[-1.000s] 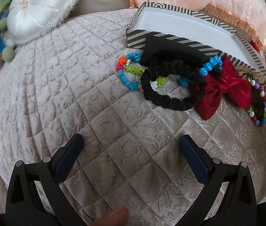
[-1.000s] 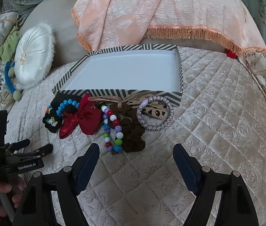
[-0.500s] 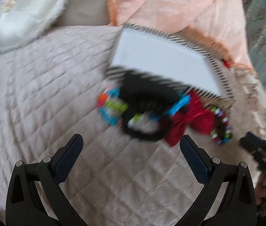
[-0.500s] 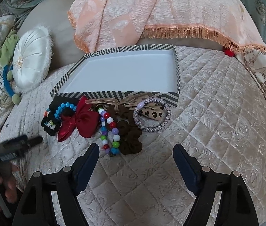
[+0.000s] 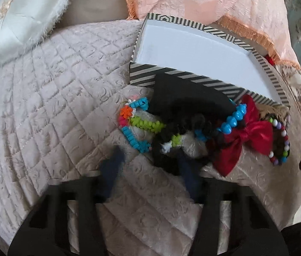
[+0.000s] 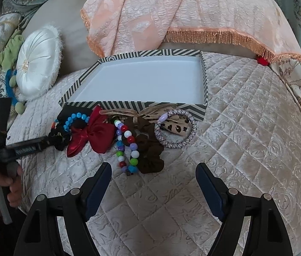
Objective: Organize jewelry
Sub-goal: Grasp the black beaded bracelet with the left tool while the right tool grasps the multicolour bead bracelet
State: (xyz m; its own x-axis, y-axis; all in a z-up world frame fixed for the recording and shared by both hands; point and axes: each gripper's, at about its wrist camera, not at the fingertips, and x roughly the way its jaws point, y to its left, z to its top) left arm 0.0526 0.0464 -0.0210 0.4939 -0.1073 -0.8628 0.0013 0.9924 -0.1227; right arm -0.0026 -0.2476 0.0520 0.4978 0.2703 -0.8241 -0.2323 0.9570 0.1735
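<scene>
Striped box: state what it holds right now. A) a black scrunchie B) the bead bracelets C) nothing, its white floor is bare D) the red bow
C: the box shows only bare white floor, while the bow, bead bracelet and black scrunchie lie on the quilt in front of it.

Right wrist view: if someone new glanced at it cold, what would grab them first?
Probably the red satin bow in the heap of hair ties and beads piled against the near wall of the striped box, whose white inside holds nothing. Next, the multicoloured bead bracelet just ahead of the open right claw, and the left claw reaching in at the black scrunchie.
</scene>
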